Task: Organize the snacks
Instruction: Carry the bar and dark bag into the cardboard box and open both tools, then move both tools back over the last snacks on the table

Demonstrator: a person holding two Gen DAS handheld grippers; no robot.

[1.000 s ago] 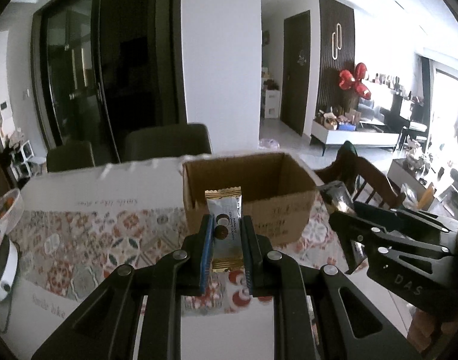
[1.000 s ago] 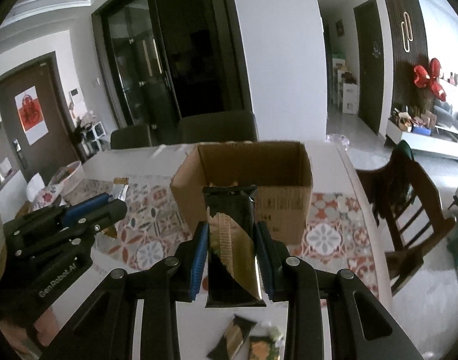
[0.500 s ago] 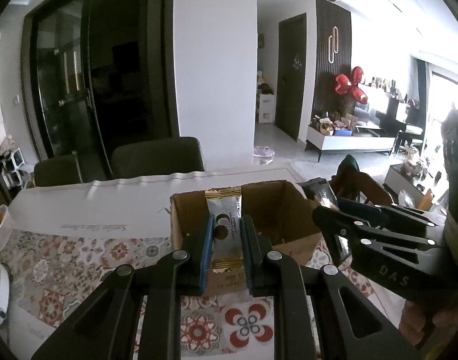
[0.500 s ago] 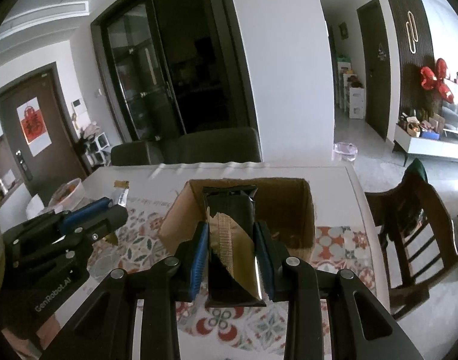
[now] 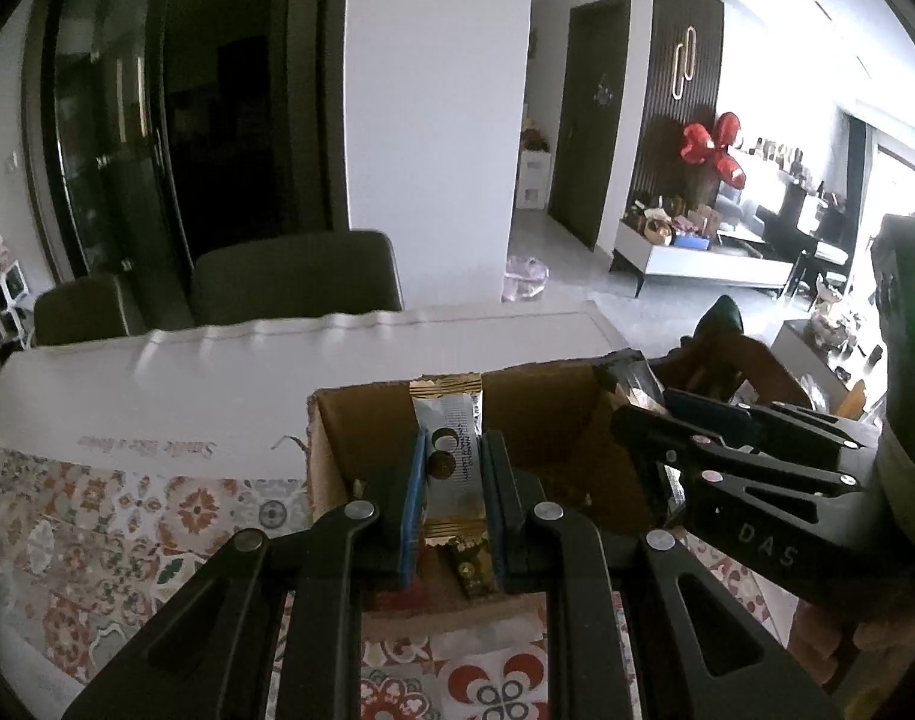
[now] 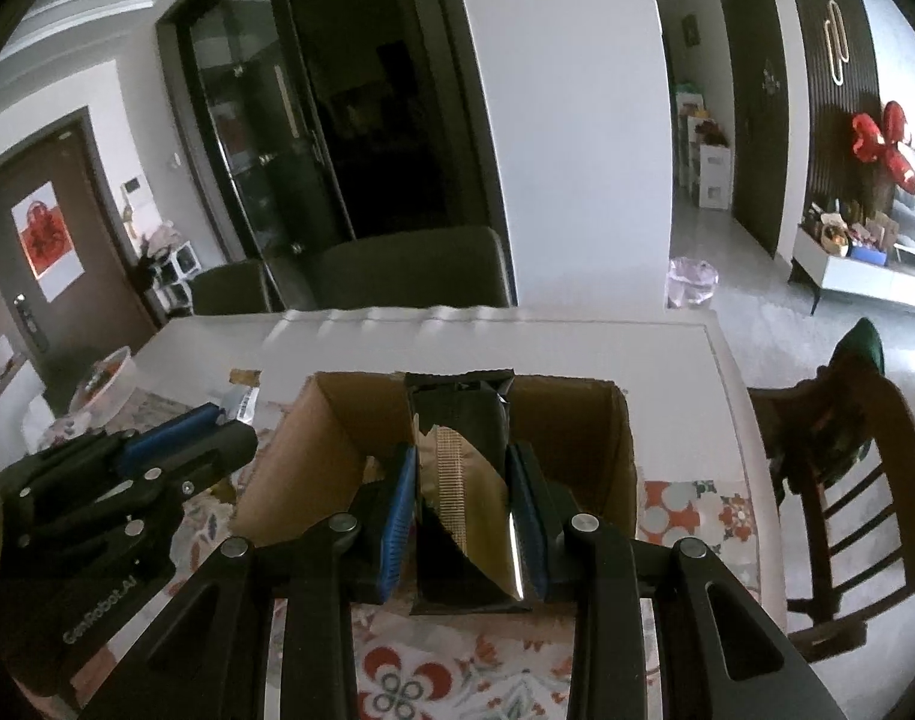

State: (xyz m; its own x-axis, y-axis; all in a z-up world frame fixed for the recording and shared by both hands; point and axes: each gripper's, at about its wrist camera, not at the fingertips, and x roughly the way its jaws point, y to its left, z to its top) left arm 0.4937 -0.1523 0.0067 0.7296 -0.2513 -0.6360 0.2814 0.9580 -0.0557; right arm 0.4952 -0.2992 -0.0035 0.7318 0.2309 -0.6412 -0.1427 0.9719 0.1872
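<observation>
A white-and-gold bar (image 5: 450,461) is gripped by the left tongs (image 5: 451,495), a black packet (image 6: 462,480) by the right tongs (image 6: 462,507); the cardboard box (image 6: 628,468) just ahead holds one snack (image 5: 472,570), and both remain unreleased.

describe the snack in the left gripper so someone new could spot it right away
On the patterned table stands an open cardboard box. Above its near edge, the left gripper grips a white snack bar upright. Its gold crimped ends distinguish it from the black-and-gold packet in the right gripper.
</observation>
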